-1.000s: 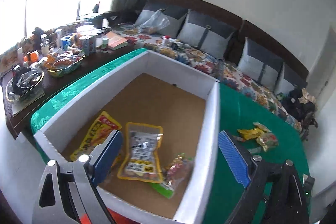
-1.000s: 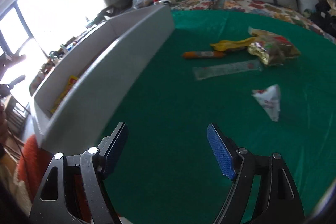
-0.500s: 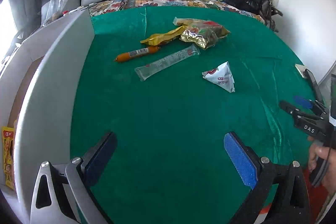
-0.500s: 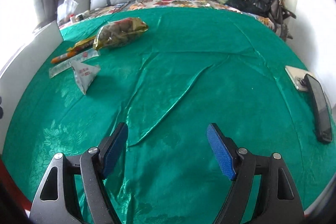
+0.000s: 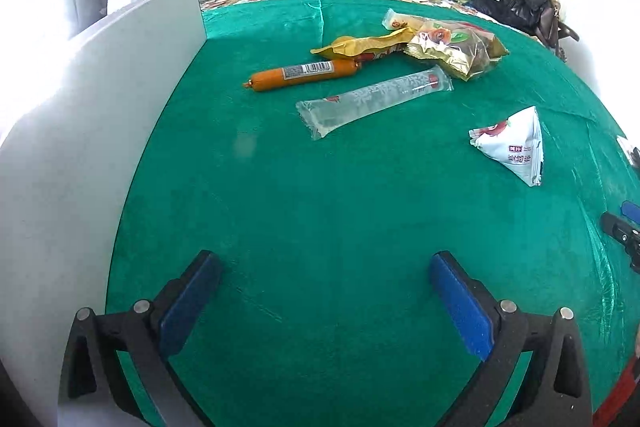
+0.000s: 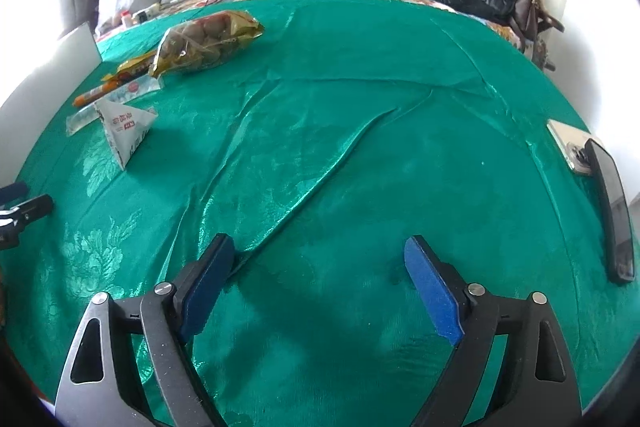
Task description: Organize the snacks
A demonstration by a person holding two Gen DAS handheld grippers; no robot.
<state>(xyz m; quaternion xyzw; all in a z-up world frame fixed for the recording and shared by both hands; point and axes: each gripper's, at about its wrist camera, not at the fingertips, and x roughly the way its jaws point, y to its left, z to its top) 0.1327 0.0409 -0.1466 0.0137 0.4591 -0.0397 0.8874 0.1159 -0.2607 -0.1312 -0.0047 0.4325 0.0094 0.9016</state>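
Left wrist view: left claw (image 5: 324, 291) spread, empty, hovering over green surface (image 5: 320, 227) beside white box (image 5: 80, 147) at the left edge. Sausage (image 5: 304, 74), clear stick pack (image 5: 376, 98), gold bag (image 5: 456, 49), triangle pack (image 5: 516, 147) lie loose toward far edge, probably awaiting boxing. Right claw (image 6: 320, 287) also spread, empty, well apart from them.
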